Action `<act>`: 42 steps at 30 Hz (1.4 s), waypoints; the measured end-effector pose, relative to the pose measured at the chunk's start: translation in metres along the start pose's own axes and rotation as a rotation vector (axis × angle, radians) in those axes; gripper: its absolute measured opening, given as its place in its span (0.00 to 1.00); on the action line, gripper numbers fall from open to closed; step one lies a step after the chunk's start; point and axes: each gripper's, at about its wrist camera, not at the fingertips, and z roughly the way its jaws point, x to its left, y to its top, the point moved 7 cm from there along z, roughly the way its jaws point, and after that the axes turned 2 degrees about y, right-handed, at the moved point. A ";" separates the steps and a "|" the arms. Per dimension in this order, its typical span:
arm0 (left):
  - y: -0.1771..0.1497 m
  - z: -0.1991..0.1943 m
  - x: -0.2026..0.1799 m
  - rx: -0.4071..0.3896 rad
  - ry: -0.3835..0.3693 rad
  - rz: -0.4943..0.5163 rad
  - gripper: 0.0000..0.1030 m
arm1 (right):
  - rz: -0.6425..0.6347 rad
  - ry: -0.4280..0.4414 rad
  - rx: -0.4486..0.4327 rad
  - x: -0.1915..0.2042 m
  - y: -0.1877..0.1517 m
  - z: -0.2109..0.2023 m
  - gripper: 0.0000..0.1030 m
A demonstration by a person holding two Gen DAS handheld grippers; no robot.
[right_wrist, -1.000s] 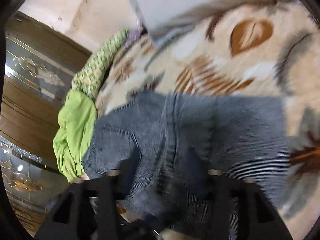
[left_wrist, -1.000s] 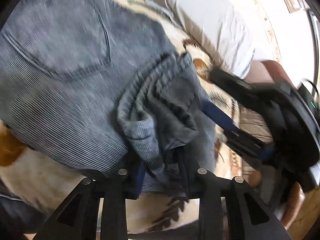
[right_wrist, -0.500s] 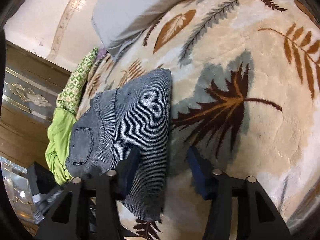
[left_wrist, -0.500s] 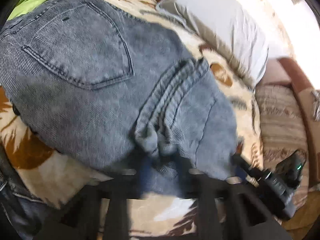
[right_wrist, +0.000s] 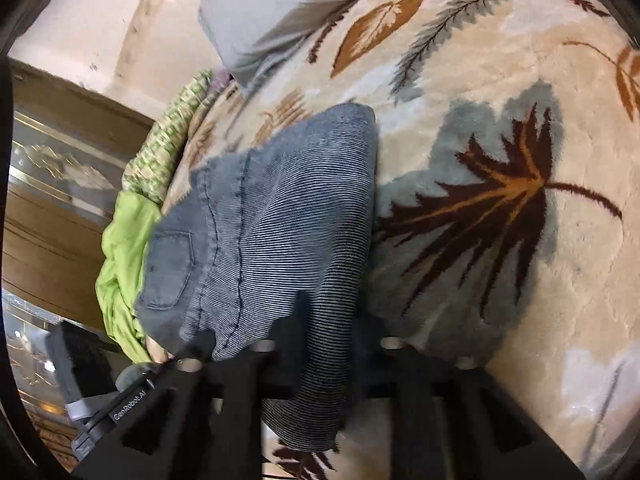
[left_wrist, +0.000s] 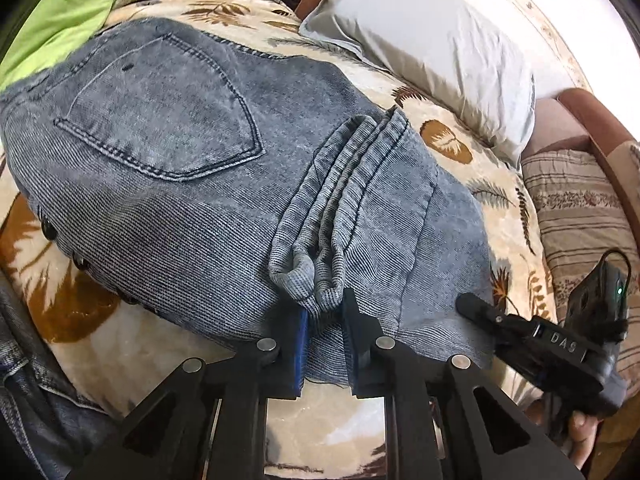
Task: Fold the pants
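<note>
Pants [left_wrist: 192,184] — left gripper [left_wrist: 324,332] clamped on hem | right gripper [right_wrist: 324,344] closing on fold | pillow [left_wrist: 432,44] beyond

Grey-blue pants [left_wrist: 168,184], leaf-print blanket [right_wrist: 500,160].

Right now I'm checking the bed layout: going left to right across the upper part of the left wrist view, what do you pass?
Green cloth → jeans back pocket → grey pillow → striped cushion.
</note>
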 end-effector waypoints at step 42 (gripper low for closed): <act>0.052 -0.006 -0.084 0.035 -0.201 0.117 0.39 | -0.160 -0.304 -0.351 -0.014 0.049 -0.114 0.66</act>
